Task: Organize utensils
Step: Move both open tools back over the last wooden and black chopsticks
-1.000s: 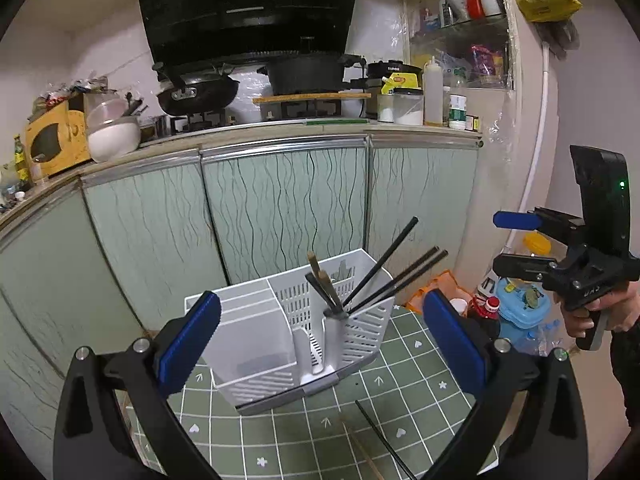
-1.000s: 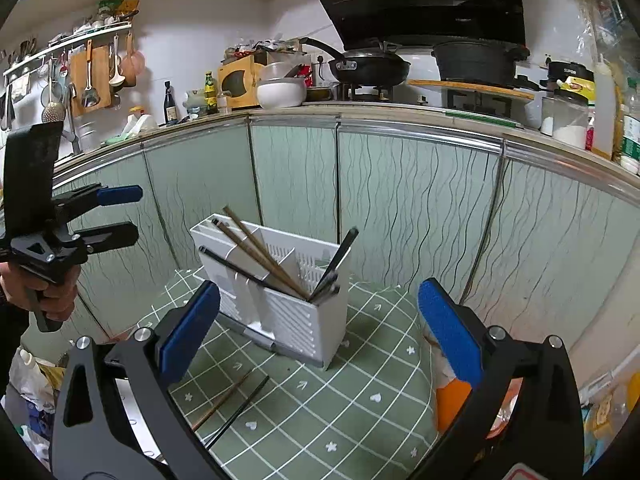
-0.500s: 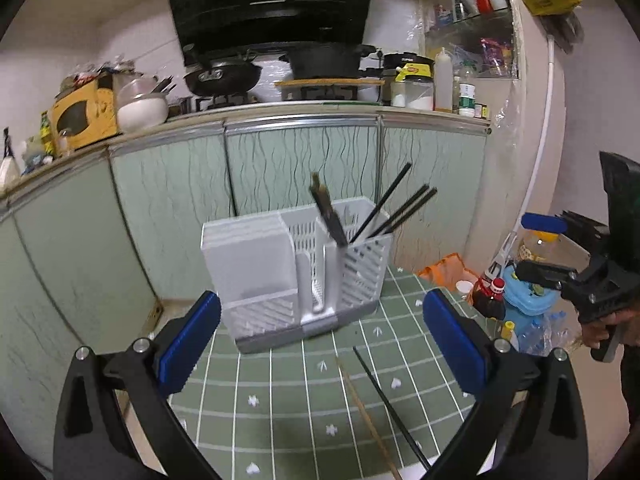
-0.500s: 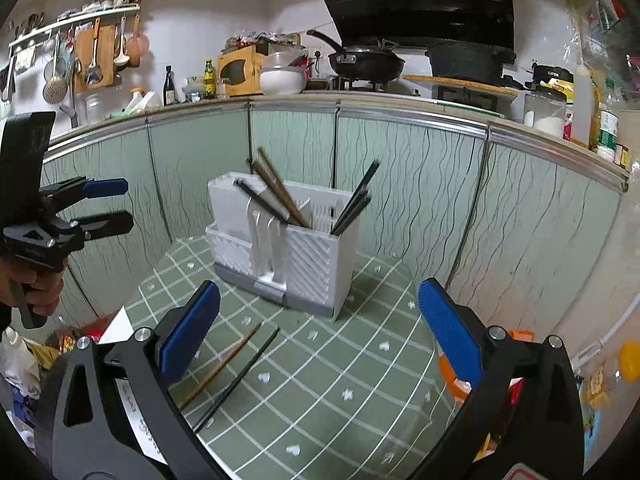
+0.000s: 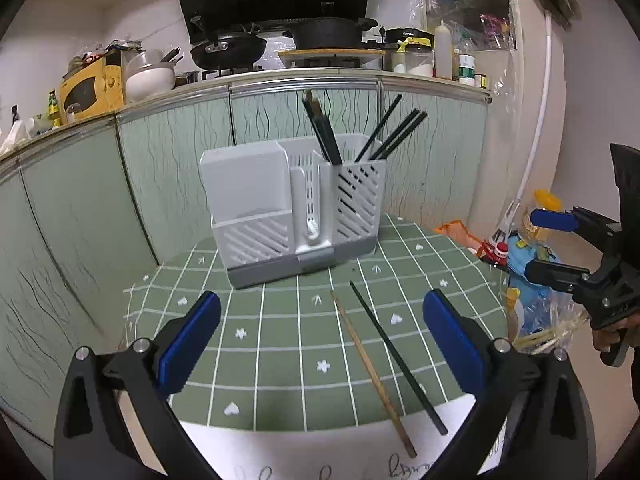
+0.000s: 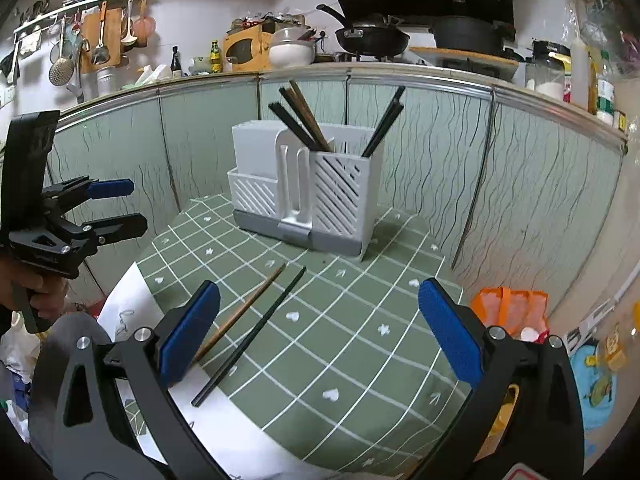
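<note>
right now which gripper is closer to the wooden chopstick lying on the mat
Right, narrowly. The right gripper has its left pad almost over the wooden chopstick. The left gripper is open and straddles it from farther back, the stick lying between its pads.

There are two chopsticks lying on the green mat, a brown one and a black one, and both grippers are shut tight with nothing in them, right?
Not quite: both grippers are open, not shut. The left gripper and right gripper show wide-apart jaws in their wrist views. The brown chopstick and black chopstick do lie on the green mat.
</note>
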Demonstrator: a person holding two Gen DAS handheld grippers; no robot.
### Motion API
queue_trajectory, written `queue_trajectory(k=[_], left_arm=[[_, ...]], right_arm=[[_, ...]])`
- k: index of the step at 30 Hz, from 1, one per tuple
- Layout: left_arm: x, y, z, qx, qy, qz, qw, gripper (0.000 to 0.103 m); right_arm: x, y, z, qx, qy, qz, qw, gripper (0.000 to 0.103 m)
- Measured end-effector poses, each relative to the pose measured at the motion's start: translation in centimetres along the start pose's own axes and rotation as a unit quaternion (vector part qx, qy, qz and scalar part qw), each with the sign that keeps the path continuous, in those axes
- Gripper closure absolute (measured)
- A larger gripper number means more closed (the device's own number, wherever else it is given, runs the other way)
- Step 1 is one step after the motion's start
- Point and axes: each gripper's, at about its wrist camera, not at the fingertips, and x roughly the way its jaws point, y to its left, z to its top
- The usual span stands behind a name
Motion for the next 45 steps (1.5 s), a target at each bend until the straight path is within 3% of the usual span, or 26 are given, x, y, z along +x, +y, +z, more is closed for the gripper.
queue_trajectory(k=[7, 22, 35, 45], left_arm=[[-0.3, -0.5, -2.9, 0.020, -0.002, 0.022, 0.9996, 0.004], [-0.4, -0.5, -9.1, 0.004, 0.021, 0.019, 0.9996, 0.004], [-0.4, 0.3, -10.7, -0.019, 0.032, 0.017, 0.9992, 0.004], [-0.8, 1.1, -11.2, -0.026, 0.033, 0.050, 0.9979, 0.004]], right_arm=[[-0.1, 0.3, -2.5, 0.011, 0.003, -0.002, 1.000, 0.008], [0.6, 1.3, -7.8, 0.029, 0.025, -0.019, 0.999, 0.008], [1.1, 2.2, -8.9, 0.035, 0.033, -0.024, 0.999, 0.008], [2.0, 3.8, -9.2, 0.053, 0.037, -0.034, 0.997, 0.008]])
